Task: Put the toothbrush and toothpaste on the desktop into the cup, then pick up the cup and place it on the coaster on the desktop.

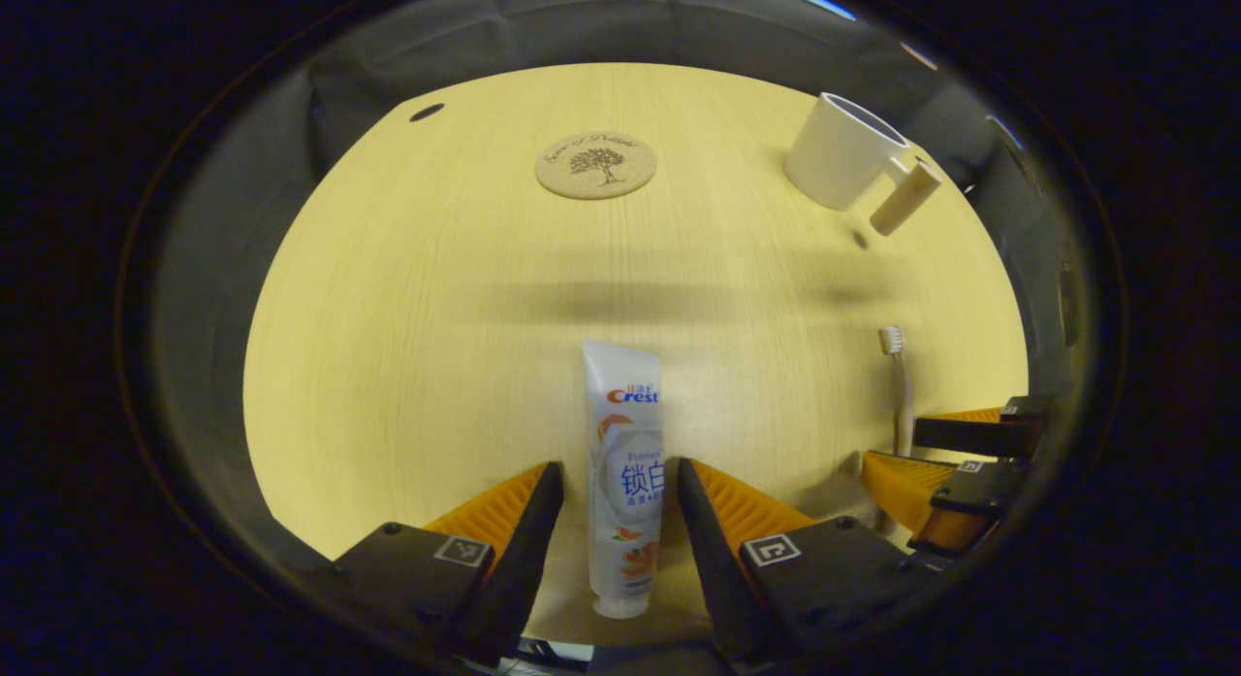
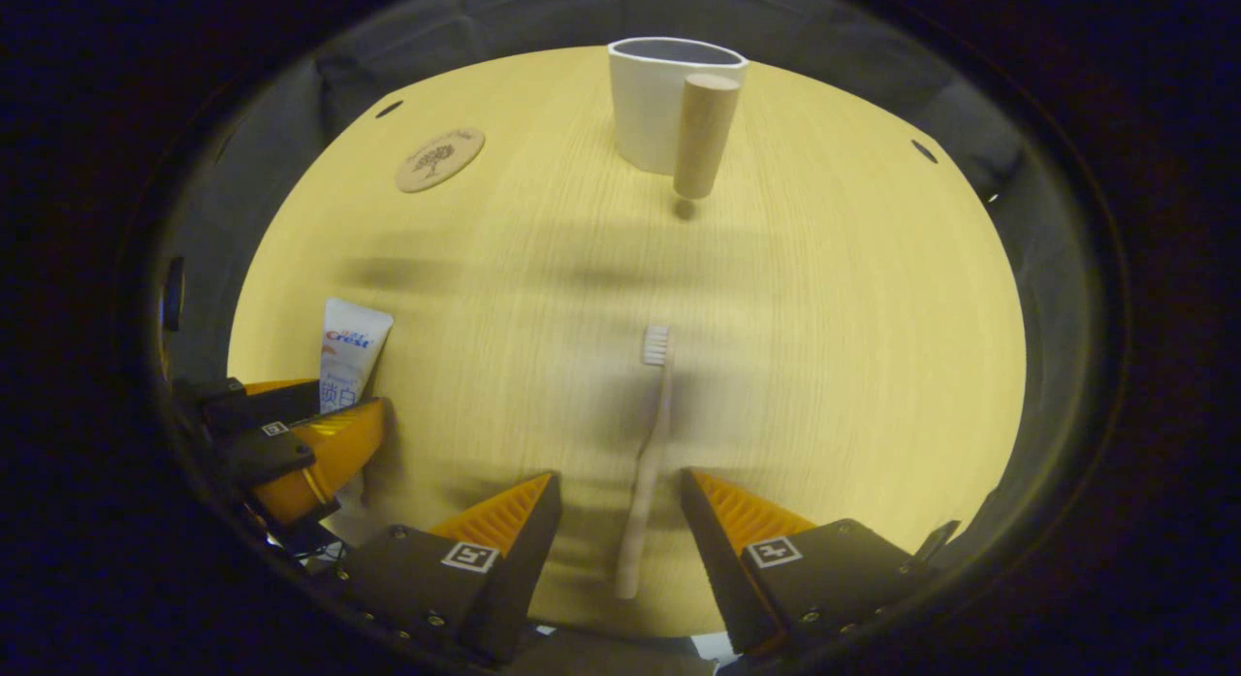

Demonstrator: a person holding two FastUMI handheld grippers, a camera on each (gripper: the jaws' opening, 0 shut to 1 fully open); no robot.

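Left gripper (image 1: 620,487), jaws spread, straddles the toothpaste (image 1: 625,482); right gripper (image 2: 620,497), likewise spread, straddles the toothbrush (image 2: 648,463).

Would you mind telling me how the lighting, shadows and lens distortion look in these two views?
Left gripper view: warm, even light, no glare; a soft band of shadow crosses the desktop beyond the toothpaste; the fisheye bows the desktop's edges. Right gripper view: blurred shadow bands lie between the cup and the toothbrush; the cup's handle casts a small dark spot; the edges curve likewise.
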